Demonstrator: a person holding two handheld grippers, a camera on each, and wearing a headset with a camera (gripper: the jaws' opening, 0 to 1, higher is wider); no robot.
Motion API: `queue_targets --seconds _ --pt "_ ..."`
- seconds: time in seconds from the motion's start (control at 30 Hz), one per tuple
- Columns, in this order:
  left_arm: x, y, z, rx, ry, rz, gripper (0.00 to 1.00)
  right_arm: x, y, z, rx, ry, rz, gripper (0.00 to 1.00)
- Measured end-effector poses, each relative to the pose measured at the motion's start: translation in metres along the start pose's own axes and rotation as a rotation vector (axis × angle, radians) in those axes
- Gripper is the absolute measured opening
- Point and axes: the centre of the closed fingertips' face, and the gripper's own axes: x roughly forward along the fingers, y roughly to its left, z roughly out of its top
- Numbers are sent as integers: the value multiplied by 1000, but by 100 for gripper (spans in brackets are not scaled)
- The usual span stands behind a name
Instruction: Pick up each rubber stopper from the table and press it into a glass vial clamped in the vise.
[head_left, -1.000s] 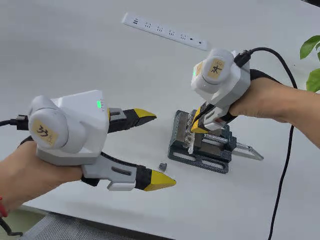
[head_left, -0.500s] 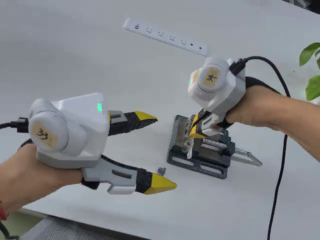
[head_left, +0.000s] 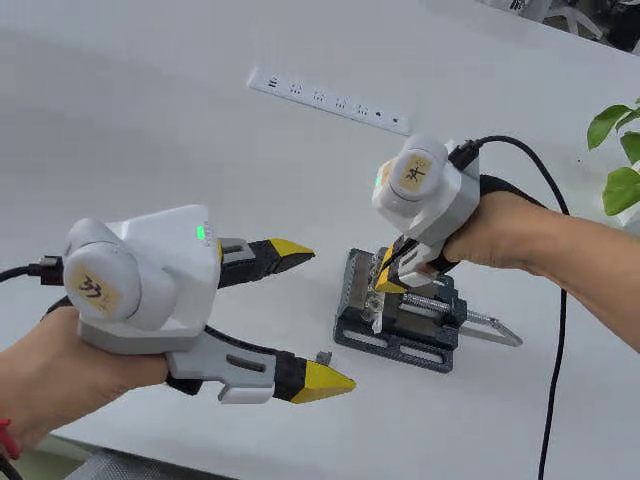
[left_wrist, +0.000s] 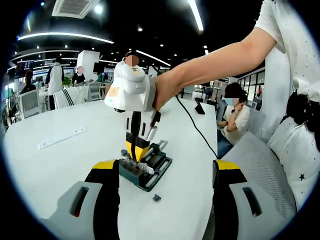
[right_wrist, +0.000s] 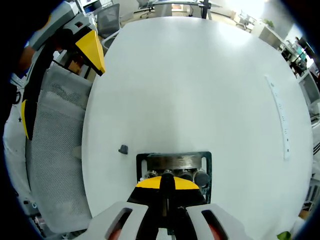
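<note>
White surface (head_left: 150, 120), broad and mostly bare, with a power strip (head_left: 330, 100) far across it and plant leaves (head_left: 620, 160) at the right edge; front edge close under the left hand; left tongs (head_left: 330, 315) spread wide and holding nothing, hovering low over the near part of the surface, pointed toward the vise (head_left: 420, 335); right tongs (head_left: 388, 280) pinched narrow, tips down on the row of glass vials (right_wrist: 185, 176) clamped in the vise, possibly with a stopper under those tips, too hidden to tell.

Compared with a second ago, next to no change apart from the camera drifting; right tongs kept on the same vial mouths, left tongs kept open and waiting; judged from that, pressing still under way and the next pick-up not yet begun.

One loose rubber stopper (head_left: 322, 357), small and grey, resting on the surface just beside the lower tip of the left tongs, between that tip and the vise, touching neither.

Plenty of bare surface to the left of the vise and beyond it for a sweep of either hand; tighter on the near side, with the stopper not far from the front edge and likely to be nudged off by a careless closing; black cable (head_left: 560, 330) trailing from the right hand down the right side, clear of the vise; vise handle (head_left: 495, 330) poking out to the right, worth avoiding on withdrawal.
</note>
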Motion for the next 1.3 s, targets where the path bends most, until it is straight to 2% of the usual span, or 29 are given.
queue_targets --seconds 0.1,0.17,0.37,0.73,0.97,1.2,1.3 --pt "-3 -2 0 8 10 4 75 -1 1 1 -30 4 -8 1" --pt "-6 -2 2 6 9 12 75 -1 -2 1 15 -11 -6 2" --pt "-11 -1 4 9 10 39 75 -1 -4 1 45 -48 -6 2" --pt "-11 -7 2 7 27 48 75 -2 -3 1 51 -80 -25 2" --pt "-11 -5 2 10 38 50 75 -7 0 -1 62 -114 -41 6" --pt "-8 -4 1 11 48 44 75 -21 -4 -7 88 -180 -78 8" --pt "-8 -5 -1 12 55 39 75 -28 -3 -10 110 -223 -93 9"
